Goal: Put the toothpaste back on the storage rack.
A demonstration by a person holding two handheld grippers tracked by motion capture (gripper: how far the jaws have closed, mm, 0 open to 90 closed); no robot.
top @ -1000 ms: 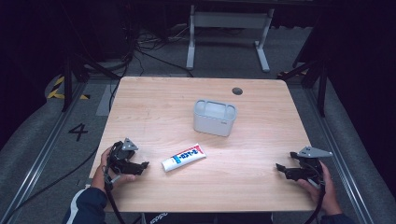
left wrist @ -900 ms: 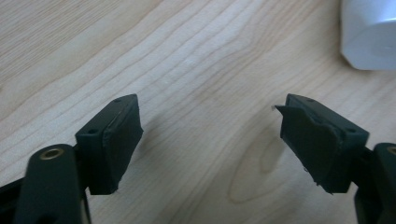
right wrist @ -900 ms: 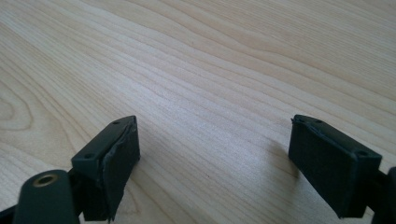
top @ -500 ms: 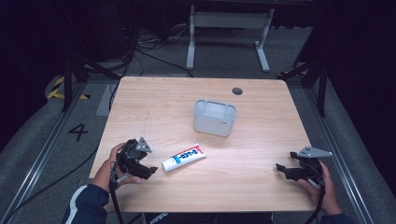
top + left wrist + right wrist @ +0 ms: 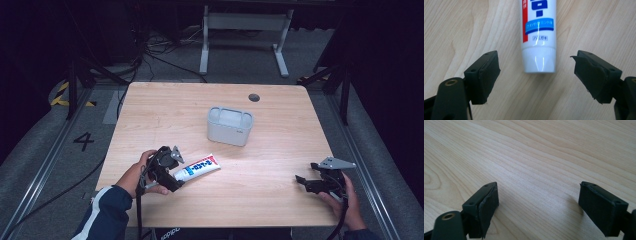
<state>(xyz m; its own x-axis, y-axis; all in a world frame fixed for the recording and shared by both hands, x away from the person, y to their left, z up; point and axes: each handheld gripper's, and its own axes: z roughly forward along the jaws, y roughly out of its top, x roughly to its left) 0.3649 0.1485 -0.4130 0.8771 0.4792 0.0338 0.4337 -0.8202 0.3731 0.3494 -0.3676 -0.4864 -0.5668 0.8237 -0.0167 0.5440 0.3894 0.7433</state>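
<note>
Reaching for a tube lying flat at the table's 7 o'clock, the left gripper has just been widening, jaws straddling the cap end (no contact). Pickup remains. The bin sits centre; the right gripper rests open at 4 o'clock.

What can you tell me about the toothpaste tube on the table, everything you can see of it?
The toothpaste tube is white glossy plastic with a ridged white cap, a red strip along one side and blue lettering and bands. It lies flat on the wooden table, slanted, cap end toward the left gripper. In the left gripper view that gripper's jaws stand open to either side of the cap, not touching it. Only the table touches the tube.
</note>
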